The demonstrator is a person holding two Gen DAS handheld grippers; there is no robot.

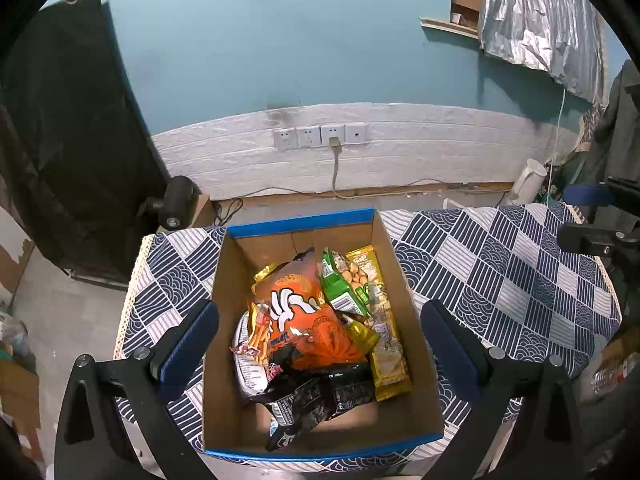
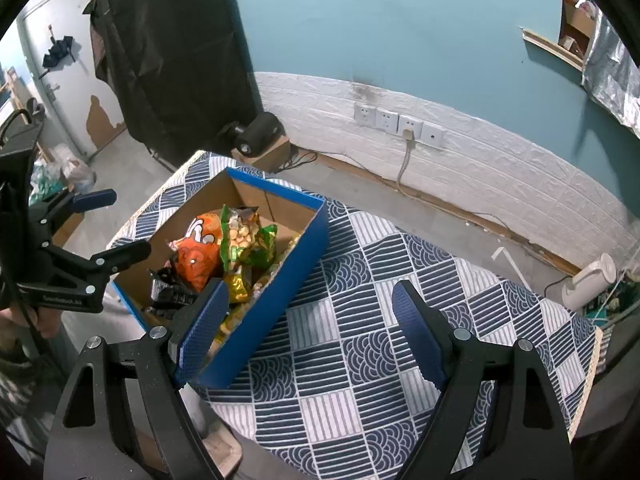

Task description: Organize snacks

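A blue-edged cardboard box [image 1: 404, 280] stands on the table's left part and holds several snack packs. An orange chip bag [image 1: 308, 320] lies on top, with a green nut pack [image 1: 344, 284], a long yellow pack [image 1: 384, 344] and a black pack [image 1: 320, 396] around it. My left gripper [image 1: 320, 340] is open and empty above the box, its fingers straddling it. The box also shows in the right wrist view [image 2: 280, 276]. My right gripper [image 2: 312, 332] is open and empty over the tablecloth right of the box. The left gripper [image 2: 112, 228] shows there at left.
A blue-and-white patterned cloth [image 2: 380, 340] covers the table. A white kettle [image 2: 588, 280] stands on the floor by the wall. Wall sockets with a plugged cable [image 1: 334, 140] are behind. A black camera [image 1: 176, 204] sits at the back left.
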